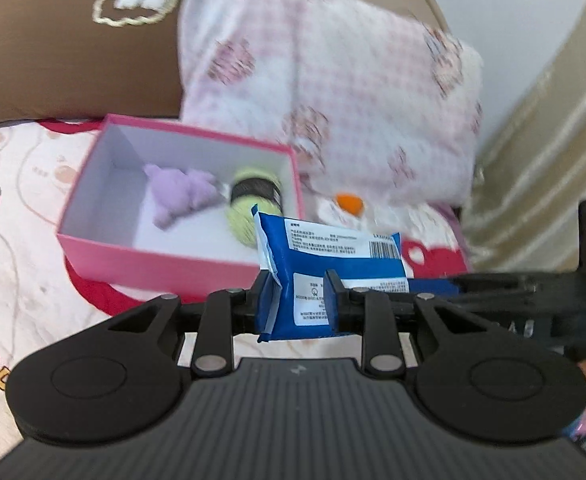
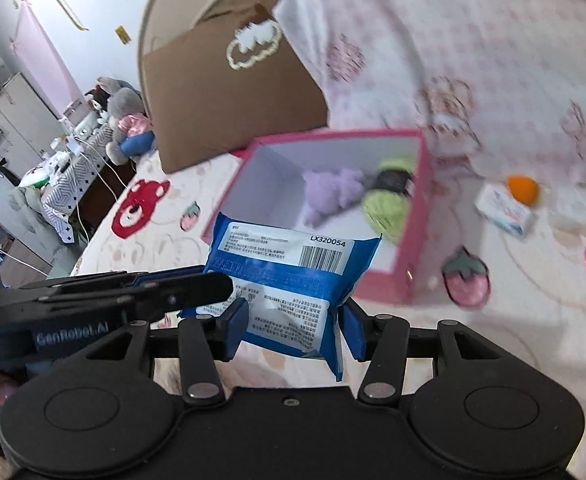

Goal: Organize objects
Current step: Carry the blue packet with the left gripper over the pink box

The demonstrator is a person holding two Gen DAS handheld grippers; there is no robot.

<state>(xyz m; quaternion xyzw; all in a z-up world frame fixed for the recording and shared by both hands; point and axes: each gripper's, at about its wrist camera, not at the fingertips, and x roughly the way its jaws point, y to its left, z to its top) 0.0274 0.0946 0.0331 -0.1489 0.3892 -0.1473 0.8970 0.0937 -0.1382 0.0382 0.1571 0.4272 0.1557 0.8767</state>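
A blue wipes packet [image 1: 325, 264] with a white barcode label is held above the bed, just in front of an open pink box [image 1: 105, 248]. My left gripper [image 1: 299, 304] is shut on one end of the packet. My right gripper [image 2: 293, 328] is shut on the other end of the packet [image 2: 289, 272]. The pink box [image 2: 413, 240] holds a purple plush toy [image 1: 181, 192] and a green yarn ball with a black band [image 1: 253, 204]. Each gripper shows from the side in the other's view.
The bedsheet [image 1: 21, 240] has strawberry and red bear prints. A brown pillow [image 1: 61, 60] and a pink checked pillow [image 1: 333, 100] lie behind the box. An orange ball [image 2: 523, 188] and a small white-blue box [image 2: 501, 208] lie right of it. A cluttered side table [image 2: 65, 168] stands at the left.
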